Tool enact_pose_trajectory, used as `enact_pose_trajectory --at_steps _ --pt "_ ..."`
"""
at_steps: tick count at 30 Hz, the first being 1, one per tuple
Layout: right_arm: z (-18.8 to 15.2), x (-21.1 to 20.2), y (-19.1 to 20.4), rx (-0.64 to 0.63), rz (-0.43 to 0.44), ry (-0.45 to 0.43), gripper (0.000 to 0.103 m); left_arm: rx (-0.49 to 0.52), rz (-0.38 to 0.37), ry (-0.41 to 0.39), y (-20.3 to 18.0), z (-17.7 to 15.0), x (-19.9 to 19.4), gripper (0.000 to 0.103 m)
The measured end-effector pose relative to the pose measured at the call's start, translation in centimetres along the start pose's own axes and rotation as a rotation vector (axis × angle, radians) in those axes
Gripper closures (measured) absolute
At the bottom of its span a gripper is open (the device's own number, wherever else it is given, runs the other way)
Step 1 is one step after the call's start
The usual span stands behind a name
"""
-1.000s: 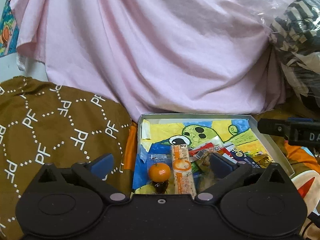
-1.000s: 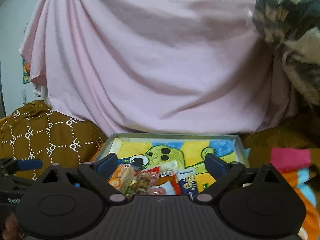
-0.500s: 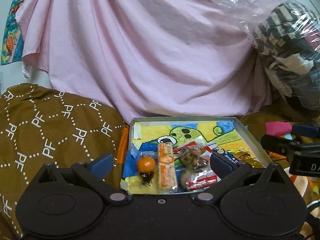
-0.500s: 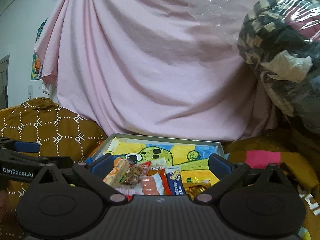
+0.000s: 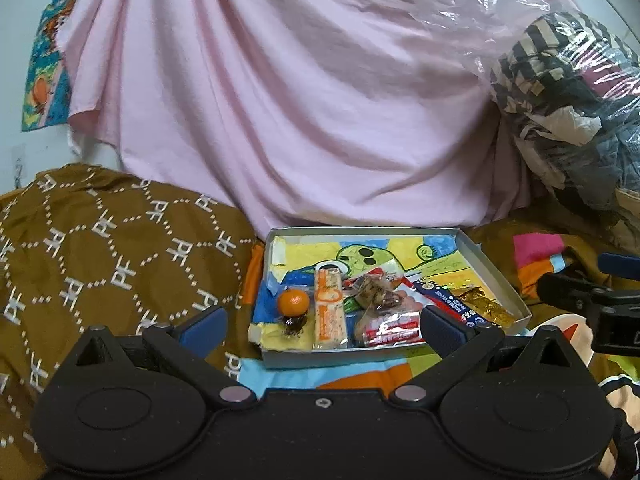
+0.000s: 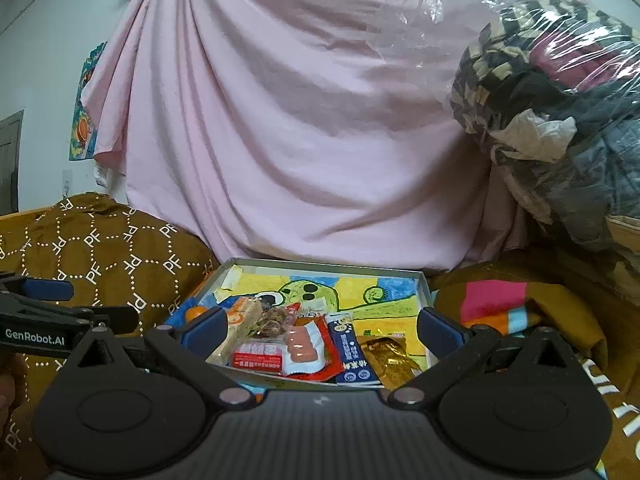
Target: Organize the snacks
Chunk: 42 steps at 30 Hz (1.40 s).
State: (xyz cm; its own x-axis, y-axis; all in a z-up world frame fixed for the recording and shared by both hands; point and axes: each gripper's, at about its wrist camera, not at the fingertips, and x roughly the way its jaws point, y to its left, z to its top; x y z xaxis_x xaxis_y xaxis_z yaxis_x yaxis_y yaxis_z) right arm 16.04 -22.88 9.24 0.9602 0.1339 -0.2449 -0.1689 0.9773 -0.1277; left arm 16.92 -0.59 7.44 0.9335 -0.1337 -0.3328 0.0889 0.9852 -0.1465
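A shallow grey box lined with a cartoon drawing lies on the bedding and holds the snacks. Inside are a small orange, a long orange-and-white bar, a clear bag of brown pieces, a red-and-white sausage pack, a blue packet and a gold wrapper. My left gripper hovers open just short of the box's near edge. My right gripper is open too, its fingers spread over the near end of the box. Neither one holds anything.
A brown blanket with white letter pattern lies left of the box. A pink sheet hangs behind it. A clear plastic bag of clothes is piled at the right. Colourful bedding lies right of the box.
Both grippers have drawn back from the box, so it sits farther away and more of its near edge shows. The snacks have not moved.
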Motion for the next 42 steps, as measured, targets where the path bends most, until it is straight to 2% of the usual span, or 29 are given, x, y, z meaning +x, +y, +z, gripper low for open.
enact_pose_trajectory --at_steps 4,10,17,33,42 --pt "-0.7 -1.9 0.7 -0.015 -0.021 -0.035 0.0 -0.011 0.004 0.003 0.1 -1.0 -1.1 0.001" --pt "-1.5 -4.1 1.3 -0.017 -0.032 -0.048 0.0 0.018 0.012 -0.008 -0.1 -1.9 -2.7 0.001" --pt "-2.5 -6.0 2.1 0.001 -0.067 -0.051 0.0 0.005 0.018 0.011 0.2 -2.7 -3.7 0.001" --pt "-4.7 -8.6 2.8 0.007 -0.098 -0.035 0.0 -0.032 0.05 0.03 1.3 -4.4 -6.5 0.001" --pt "-6.1 -9.3 3.2 0.045 -0.091 -0.002 0.0 -0.045 0.08 0.07 1.9 -6.4 -9.0 0.001"
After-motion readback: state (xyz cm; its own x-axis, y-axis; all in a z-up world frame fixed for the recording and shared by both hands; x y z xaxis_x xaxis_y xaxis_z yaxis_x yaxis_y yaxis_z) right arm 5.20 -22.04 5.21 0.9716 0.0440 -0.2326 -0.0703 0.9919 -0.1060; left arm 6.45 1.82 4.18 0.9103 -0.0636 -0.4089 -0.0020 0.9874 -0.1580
